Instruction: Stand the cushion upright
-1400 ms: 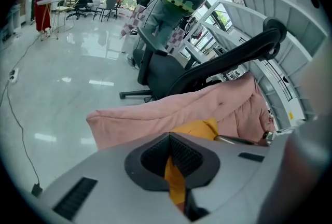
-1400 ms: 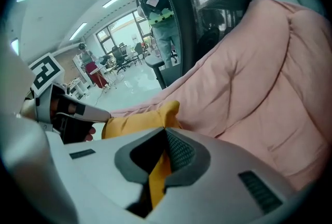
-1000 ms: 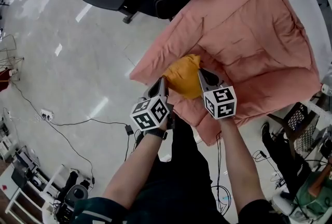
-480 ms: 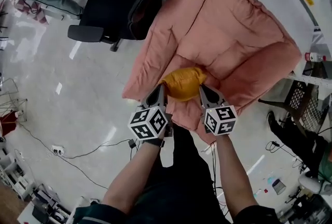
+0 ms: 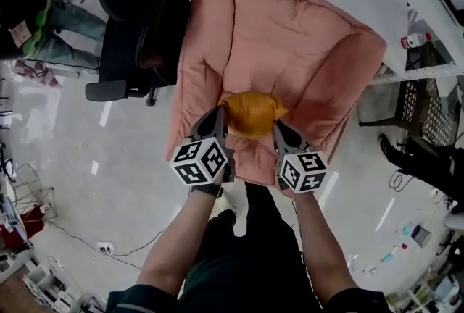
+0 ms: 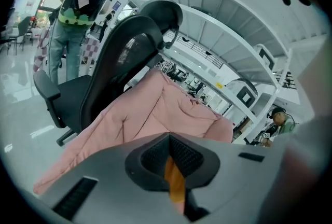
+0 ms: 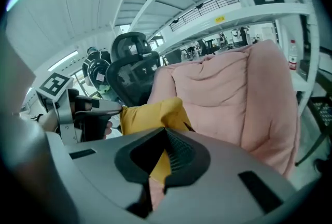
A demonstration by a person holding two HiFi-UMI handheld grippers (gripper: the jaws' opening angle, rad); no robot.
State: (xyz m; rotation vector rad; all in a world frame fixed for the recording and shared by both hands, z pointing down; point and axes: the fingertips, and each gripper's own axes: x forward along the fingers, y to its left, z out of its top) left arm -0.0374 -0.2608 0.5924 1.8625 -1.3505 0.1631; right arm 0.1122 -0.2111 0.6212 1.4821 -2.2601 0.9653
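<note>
A small yellow cushion hangs between my two grippers over the front of a pink quilted seat. My left gripper is shut on the cushion's left edge; a strip of yellow fabric shows pinched between its jaws. My right gripper is shut on the cushion's right edge, with yellow cloth caught between its jaws. In the right gripper view the cushion bulges leftward toward the left gripper.
A black office chair stands left of the pink seat. A person stands beyond the chair. White shelving rises behind the seat. A wire rack and a bottle are at the right. Cables lie on the shiny floor.
Both grippers have lifted the cushion and carried it further over the pink seat. The wrists have rolled, and the head view has swung so the seat now lies straight ahead.
</note>
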